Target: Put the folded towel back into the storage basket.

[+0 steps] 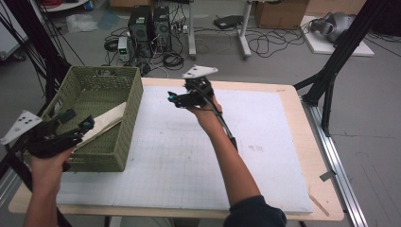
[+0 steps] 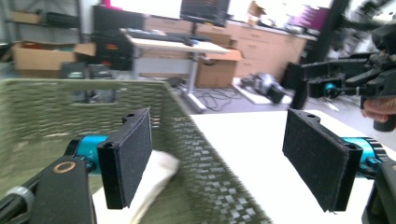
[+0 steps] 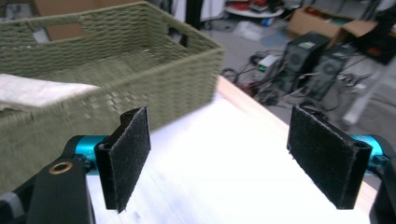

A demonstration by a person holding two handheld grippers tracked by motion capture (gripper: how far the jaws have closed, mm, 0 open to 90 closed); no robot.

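over white table, both tools wide, seemingly empty

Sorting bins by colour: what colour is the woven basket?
Olive green basket, clearest in the right gripper view.

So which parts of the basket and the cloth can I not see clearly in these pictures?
- Green woven basket: in the high view, the left tool and hand cover its near left corner.
- Folded cream cloth: in the high view, the same tool hides its lower end; in the left gripper view, a jaw pad covers part of it and motion blurs it; in the right gripper view, the picture's left edge cuts it off.
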